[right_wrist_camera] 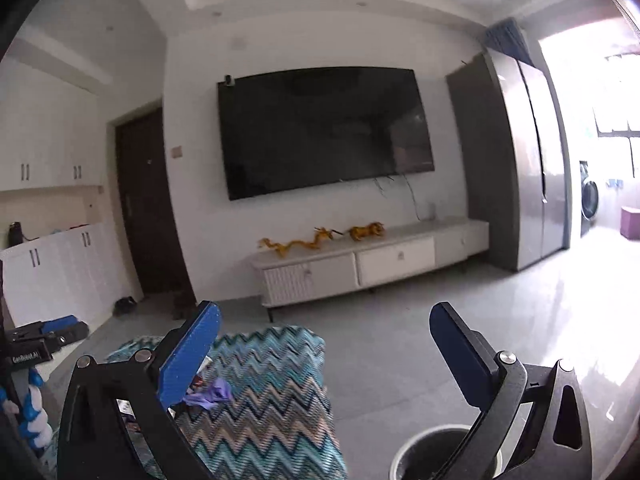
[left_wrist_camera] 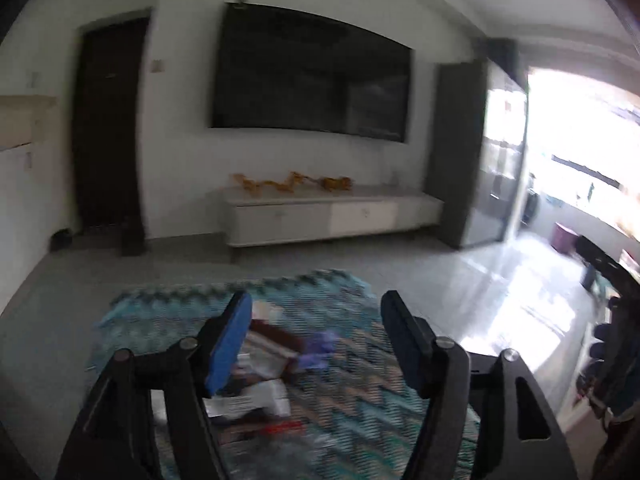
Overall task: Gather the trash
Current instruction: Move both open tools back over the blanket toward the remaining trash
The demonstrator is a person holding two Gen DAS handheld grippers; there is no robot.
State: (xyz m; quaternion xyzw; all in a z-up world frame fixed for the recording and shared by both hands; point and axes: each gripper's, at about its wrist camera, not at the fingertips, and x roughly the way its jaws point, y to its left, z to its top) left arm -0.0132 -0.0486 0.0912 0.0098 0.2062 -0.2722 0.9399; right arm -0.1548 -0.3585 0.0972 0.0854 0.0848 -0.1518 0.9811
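Your left gripper (left_wrist_camera: 316, 308) stands with its jaws apart and nothing between the pads; your right gripper (right_wrist_camera: 325, 322) is spread wide, likewise empty; both point out over the room, slightly downward. Directly below the left gripper lies the trash (left_wrist_camera: 260, 380), a loose pile of wrappers, white paper and a purple glove (left_wrist_camera: 318, 350), resting on the zigzag cloth (left_wrist_camera: 360, 380); the left view is blurred, so individual pieces cannot be told apart with certainty. From the right view the same purple glove (right_wrist_camera: 212, 394) shows just beside the left-hand finger (right_wrist_camera: 188, 354), on the cloth (right_wrist_camera: 272, 392); your right gripper is off the cloth's right edge, over the floor (right_wrist_camera: 380, 328). Below its right-hand finger a round bin (right_wrist_camera: 432, 454) stands on the floor, close beside the cloth; its rim is pale, its inside dark, contents not discernible. Your left gripper's body (right_wrist_camera: 44, 336) shows at the left margin of the right view. Further off: a low white cabinet (right_wrist_camera: 360, 260) against the wall, gold figurines (right_wrist_camera: 320, 238) on its top; above it a dark television (right_wrist_camera: 324, 132); a dark door (right_wrist_camera: 148, 200) to the left; a tall grey fridge (right_wrist_camera: 524, 160) to the right; beyond it a bright balcony with a washer (right_wrist_camera: 589, 198).
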